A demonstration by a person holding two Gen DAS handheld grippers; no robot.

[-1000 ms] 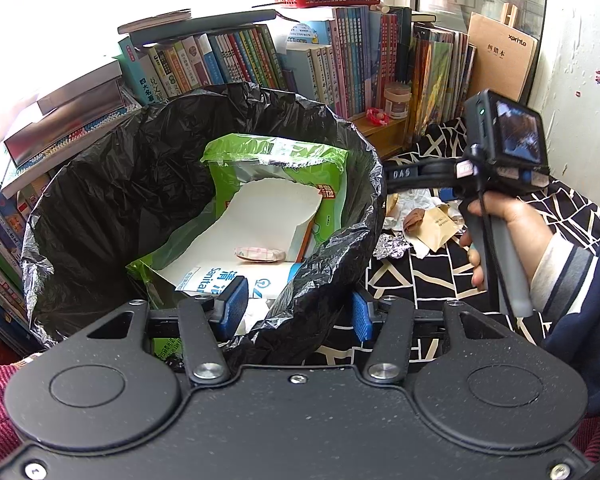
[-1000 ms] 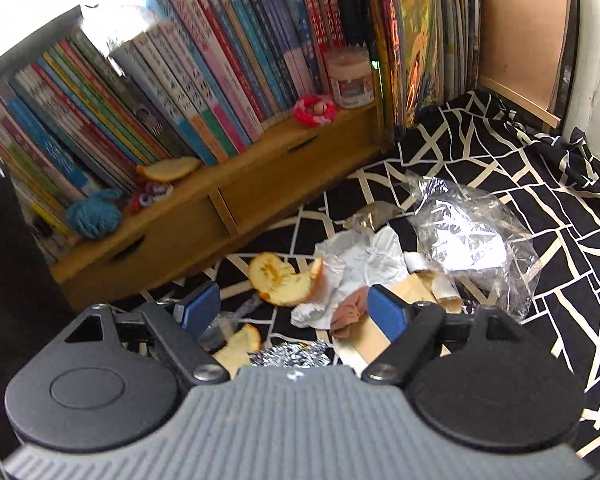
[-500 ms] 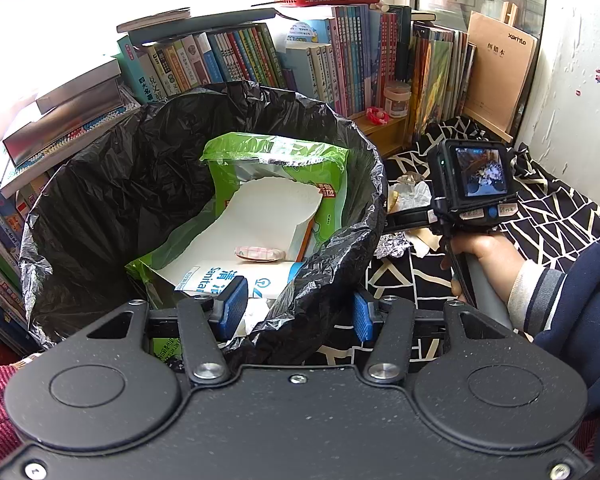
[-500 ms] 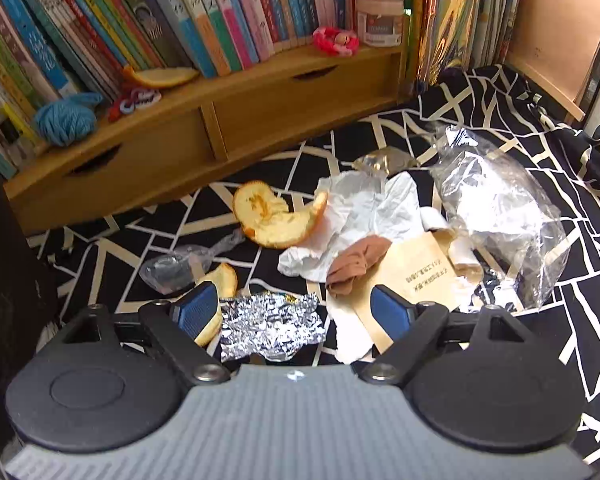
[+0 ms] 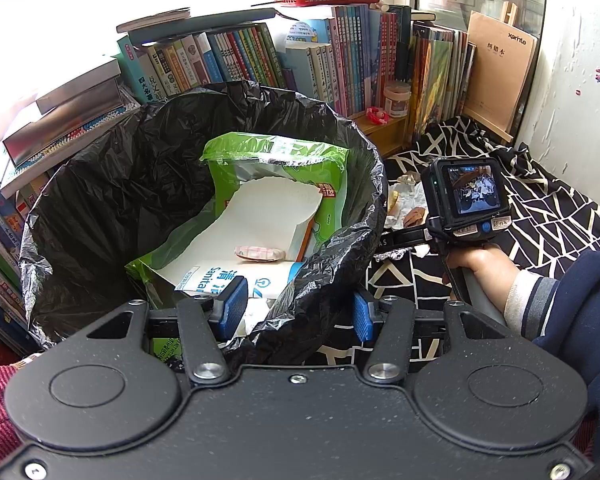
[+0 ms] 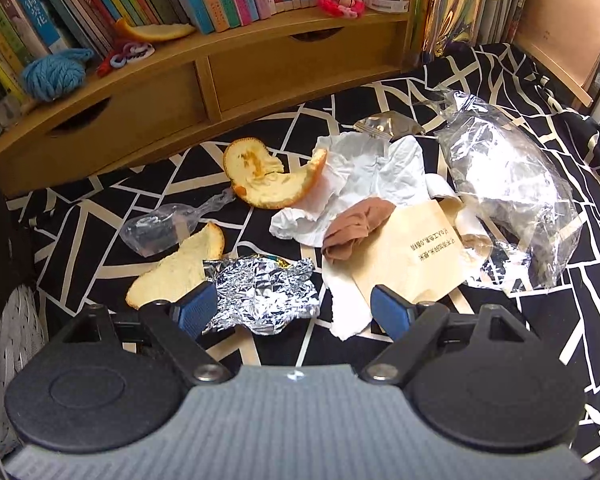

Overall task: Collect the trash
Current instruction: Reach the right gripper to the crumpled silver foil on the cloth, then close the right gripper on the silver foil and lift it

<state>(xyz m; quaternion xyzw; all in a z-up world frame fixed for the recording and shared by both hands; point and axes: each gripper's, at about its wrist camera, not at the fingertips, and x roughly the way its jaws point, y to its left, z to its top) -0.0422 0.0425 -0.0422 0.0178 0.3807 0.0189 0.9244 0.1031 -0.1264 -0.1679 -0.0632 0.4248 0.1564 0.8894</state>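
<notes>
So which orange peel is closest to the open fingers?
The pale peel piece lying beside the crumpled foil, touching the right gripper's left finger; the bigger curled peel lies farther back.

black-white cloth [image 6: 480, 80] — peel [image 6: 272, 184] | foil [image 6: 260, 292] | tissue [image 6: 364, 176]

orange peel pieces [image 6: 274, 178]: 3 | foil wrapper [image 6: 260, 296]: 1 | clear plastic bags [image 6: 508, 200]: 2 | bin liner [image 5: 140, 184]: 1

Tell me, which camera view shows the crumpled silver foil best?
The right wrist view: the crumpled foil lies whole and close between the open fingers of the right gripper. The left wrist view shows only a small edge of it beside the black trash bag.
</notes>
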